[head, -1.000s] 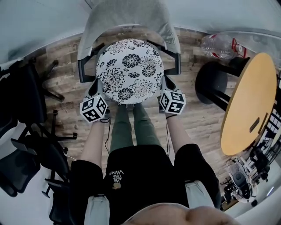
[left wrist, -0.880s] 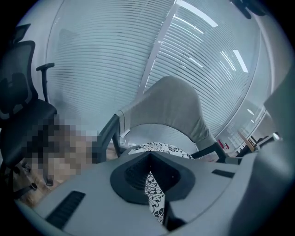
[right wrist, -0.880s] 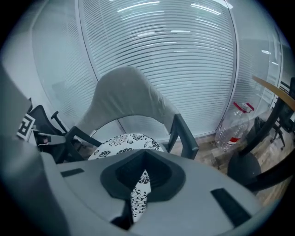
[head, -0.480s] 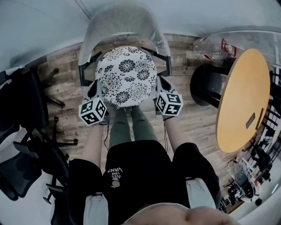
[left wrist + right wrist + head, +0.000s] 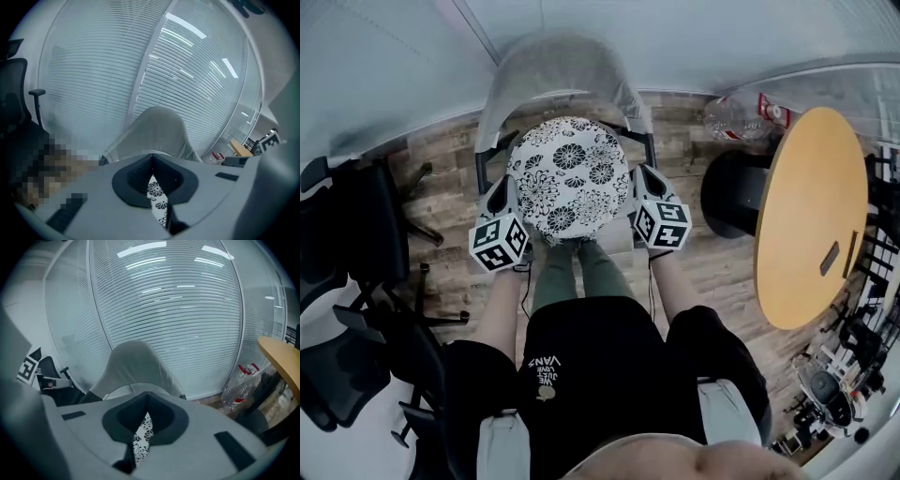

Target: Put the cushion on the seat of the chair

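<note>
Wood flr [image 5: 455, 169]; cushion [image 5: 569, 176] hides seat of chair [image 5: 553, 66].

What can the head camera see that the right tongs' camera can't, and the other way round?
Head view only: the whole round black-and-white floral cushion and the person's green-trousered legs. Right gripper view only: the slatted window blinds. Both: the right tongs clamped on the cushion, the grey fabric chair, the clear plastic water bottle, the round wooden table.
</note>
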A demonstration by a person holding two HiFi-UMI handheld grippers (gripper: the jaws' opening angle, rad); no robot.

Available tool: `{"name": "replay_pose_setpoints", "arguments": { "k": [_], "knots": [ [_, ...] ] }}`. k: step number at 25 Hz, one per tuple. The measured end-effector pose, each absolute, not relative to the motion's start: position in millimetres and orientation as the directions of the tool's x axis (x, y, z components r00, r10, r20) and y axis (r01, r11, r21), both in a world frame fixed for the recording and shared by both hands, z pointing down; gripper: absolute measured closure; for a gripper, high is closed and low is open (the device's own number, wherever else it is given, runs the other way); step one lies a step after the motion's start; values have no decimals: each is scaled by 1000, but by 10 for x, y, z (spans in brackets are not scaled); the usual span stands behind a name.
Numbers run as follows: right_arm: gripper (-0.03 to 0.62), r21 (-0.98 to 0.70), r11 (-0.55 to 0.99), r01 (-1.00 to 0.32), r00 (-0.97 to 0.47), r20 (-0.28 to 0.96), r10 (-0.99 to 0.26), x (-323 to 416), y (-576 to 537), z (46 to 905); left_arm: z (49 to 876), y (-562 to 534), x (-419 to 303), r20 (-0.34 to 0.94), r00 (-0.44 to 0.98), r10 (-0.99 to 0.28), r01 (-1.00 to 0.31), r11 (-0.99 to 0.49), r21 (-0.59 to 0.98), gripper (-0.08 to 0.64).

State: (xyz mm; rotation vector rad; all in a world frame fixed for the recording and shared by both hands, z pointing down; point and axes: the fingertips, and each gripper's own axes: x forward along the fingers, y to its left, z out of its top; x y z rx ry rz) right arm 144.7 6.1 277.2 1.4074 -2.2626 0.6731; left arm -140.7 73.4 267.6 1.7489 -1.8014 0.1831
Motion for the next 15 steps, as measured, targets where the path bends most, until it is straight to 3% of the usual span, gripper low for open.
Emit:
{"name": "replay_pose_setpoints", "arguments": {
  "k": [15],
  "knots": [
    [575, -157, 449, -880, -466, 477, -746, 1470, 189, 2033, 1876, 845, -1274, 421, 66, -905, -951, 71, 301, 549]
  ]
}}
